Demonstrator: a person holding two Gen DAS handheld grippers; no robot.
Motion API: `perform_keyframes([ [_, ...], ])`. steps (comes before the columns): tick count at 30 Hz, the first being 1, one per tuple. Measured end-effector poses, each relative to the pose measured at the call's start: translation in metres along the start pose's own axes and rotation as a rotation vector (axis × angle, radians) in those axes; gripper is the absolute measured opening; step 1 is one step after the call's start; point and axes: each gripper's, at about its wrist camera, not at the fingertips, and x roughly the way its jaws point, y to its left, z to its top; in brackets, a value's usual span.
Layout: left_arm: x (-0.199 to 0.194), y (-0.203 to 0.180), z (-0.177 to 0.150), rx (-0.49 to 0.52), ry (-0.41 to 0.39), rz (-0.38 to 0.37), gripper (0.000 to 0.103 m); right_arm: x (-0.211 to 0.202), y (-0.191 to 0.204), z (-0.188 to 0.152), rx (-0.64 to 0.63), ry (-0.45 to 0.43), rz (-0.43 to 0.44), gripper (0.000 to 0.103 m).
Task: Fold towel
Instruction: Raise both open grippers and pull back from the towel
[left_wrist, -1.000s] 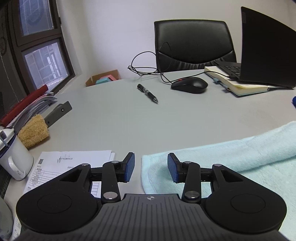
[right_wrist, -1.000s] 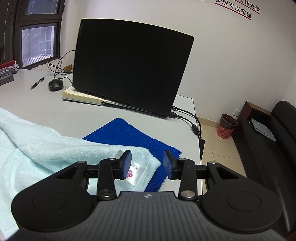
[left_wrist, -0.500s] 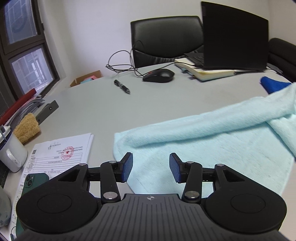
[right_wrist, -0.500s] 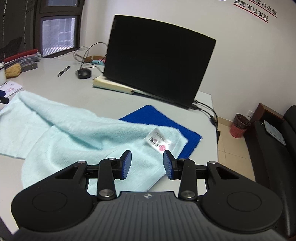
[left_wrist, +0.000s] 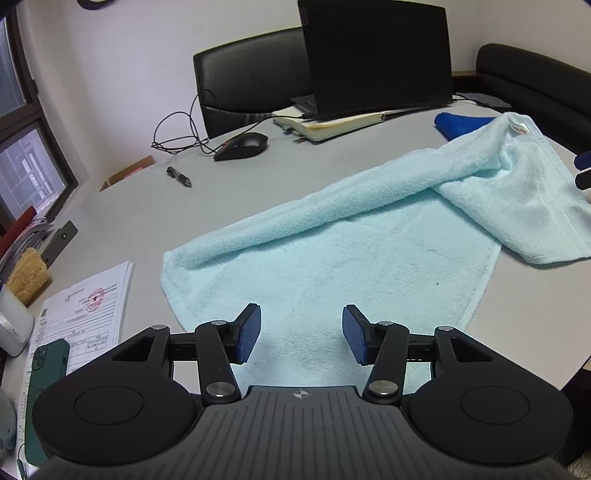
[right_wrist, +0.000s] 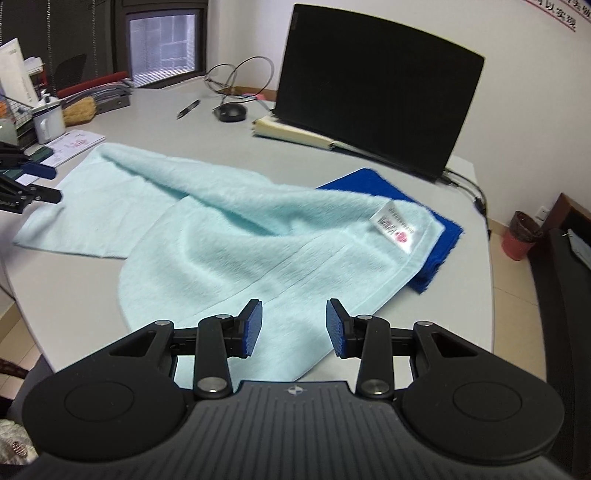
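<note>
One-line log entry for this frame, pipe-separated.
left gripper: open, empty | right gripper: open, empty | light blue towel: rumpled on table, unfolded | corner overlaps dark blue towel

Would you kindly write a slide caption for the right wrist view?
Open right gripper above the rumpled light-blue towel, whose labelled corner overlaps a dark-blue cloth beside the laptop.

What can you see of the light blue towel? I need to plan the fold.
The light blue towel looks like soft terry cloth with a stitched hem. It lies rumpled on the grey table, its far long edge rolled over and one end flopped back. A white label sits at one corner, which rests on a dark blue cloth. Both open grippers are above it; neither grips it.
</note>
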Motion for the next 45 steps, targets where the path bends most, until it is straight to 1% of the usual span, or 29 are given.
perform_keyframes([
  [7, -0.002, -0.023, 0.0, 0.028, -0.004, -0.057, 0.053, -0.007, 0.02, -0.01, -0.021, 0.008, 0.058, 0.041],
  [10, 0.003, -0.031, -0.002, 0.035, 0.006, -0.073, 0.053, -0.004, 0.028, -0.012, -0.035, 0.02, 0.069, 0.042],
  [14, 0.008, -0.032, -0.007, 0.026, 0.021, -0.087, 0.053, 0.005, 0.032, -0.016, -0.03, 0.044, 0.079, 0.042],
  [21, 0.01, -0.022, -0.013, -0.03, 0.033, -0.124, 0.052, 0.012, 0.029, -0.022, -0.005, 0.067, 0.098, 0.042],
  [27, 0.012, -0.007, -0.017, -0.078, 0.049, -0.185, 0.053, 0.013, 0.027, -0.024, -0.017, 0.064, 0.11, 0.045],
  [36, 0.007, 0.012, -0.025, -0.055, 0.079, -0.201, 0.053, 0.008, 0.019, -0.026, -0.051, 0.083, 0.115, 0.047],
  [39, 0.006, 0.019, -0.028, -0.055, 0.089, -0.205, 0.053, 0.004, 0.015, -0.027, -0.06, 0.094, 0.1, 0.049],
  [40, 0.005, 0.022, -0.029, -0.052, 0.092, -0.207, 0.053, 0.004, 0.013, -0.028, -0.06, 0.097, 0.093, 0.052],
  [41, 0.004, 0.023, -0.03, -0.05, 0.095, -0.208, 0.053, 0.003, 0.011, -0.028, -0.058, 0.099, 0.091, 0.053],
  [45, 0.001, 0.032, -0.034, -0.032, 0.107, -0.216, 0.053, -0.001, 0.002, -0.032, -0.049, 0.107, 0.08, 0.053],
])
